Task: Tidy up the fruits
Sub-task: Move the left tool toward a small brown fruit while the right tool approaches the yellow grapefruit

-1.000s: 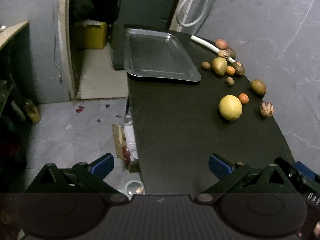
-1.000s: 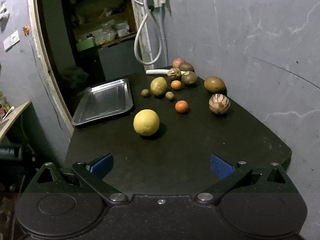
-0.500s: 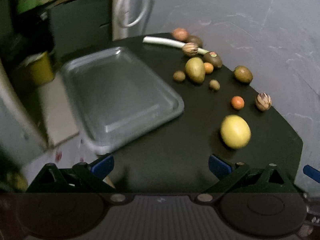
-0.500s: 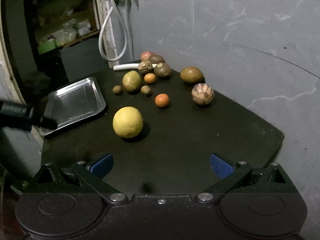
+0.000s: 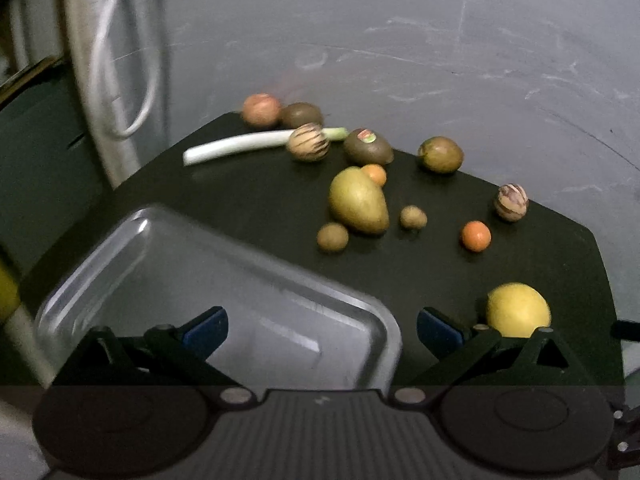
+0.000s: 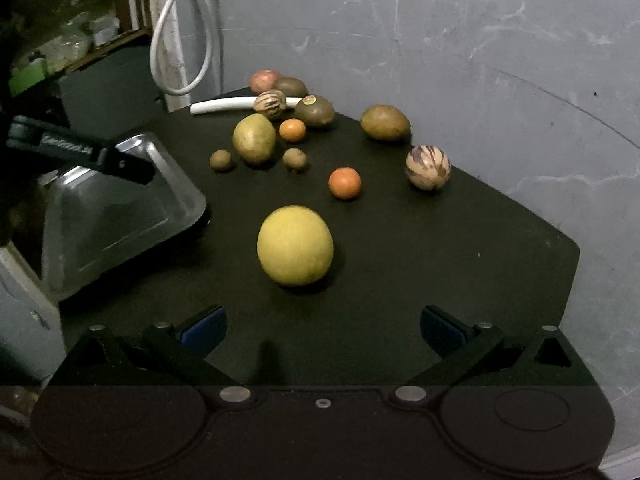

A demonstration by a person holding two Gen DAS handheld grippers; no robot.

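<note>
Several fruits lie on a black table (image 6: 440, 240). A big yellow round fruit (image 6: 295, 245) (image 5: 517, 310) sits nearest, straight ahead of my right gripper (image 6: 322, 330), which is open and empty. Behind it are a small orange (image 6: 345, 183), a striped melon (image 6: 428, 167), a green mango (image 6: 254, 138) (image 5: 358, 201) and small kiwis (image 6: 221, 160). A metal tray (image 5: 120, 264) (image 6: 112, 216) lies at the left. My left gripper (image 5: 322, 328) hangs open over the tray's near corner; in the right wrist view its arm (image 6: 80, 152) crosses above the tray.
A white leek stalk (image 5: 256, 145) lies at the back with more fruits around it. A grey wall (image 6: 480, 60) bounds the table at the rear and right. White hoses (image 6: 180, 40) hang at the back left. The floor drops off left of the tray.
My left gripper has swung right and forward from beside the table to over the tray. My right gripper has moved closer to the yellow fruit. Both stay open.
</note>
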